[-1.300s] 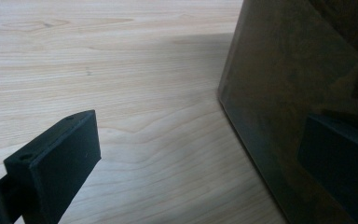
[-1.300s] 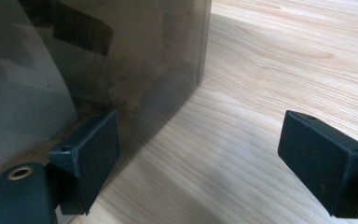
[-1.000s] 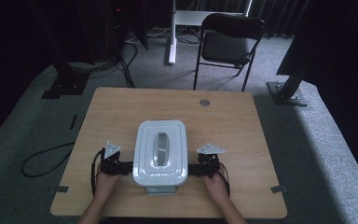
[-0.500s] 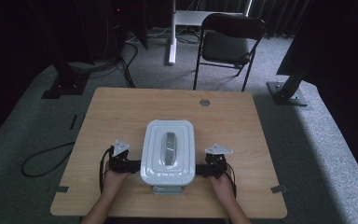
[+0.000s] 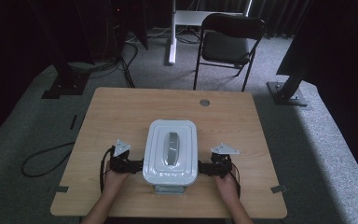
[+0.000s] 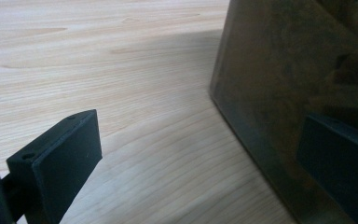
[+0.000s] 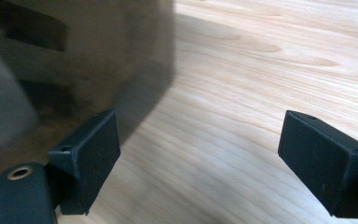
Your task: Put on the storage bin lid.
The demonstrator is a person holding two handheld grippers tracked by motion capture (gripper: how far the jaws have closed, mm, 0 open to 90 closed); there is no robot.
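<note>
A white lidded box (image 5: 170, 151) with a grey handle on top stands on the wooden table (image 5: 121, 112), near its front edge. My left gripper (image 5: 138, 165) sits at the box's left side and my right gripper (image 5: 203, 168) at its right side, each pointing inward at it. In the left gripper view the jaws are apart, and the box's dark smoky wall (image 6: 279, 93) covers the right one. In the right gripper view the open gripper (image 7: 205, 158) has the box wall (image 7: 74, 56) by its left jaw and bare wood between the jaws.
A small round grommet (image 5: 204, 102) is set in the table's far edge. Beyond the table stand a black folding chair (image 5: 230, 39), a white desk leg (image 5: 171, 32) and black stand bases (image 5: 286, 93). A cable (image 5: 42, 161) loops on the carpet at the left.
The box and both grippers have shifted slightly to the right together across the table. Over the last half second they have barely moved.
</note>
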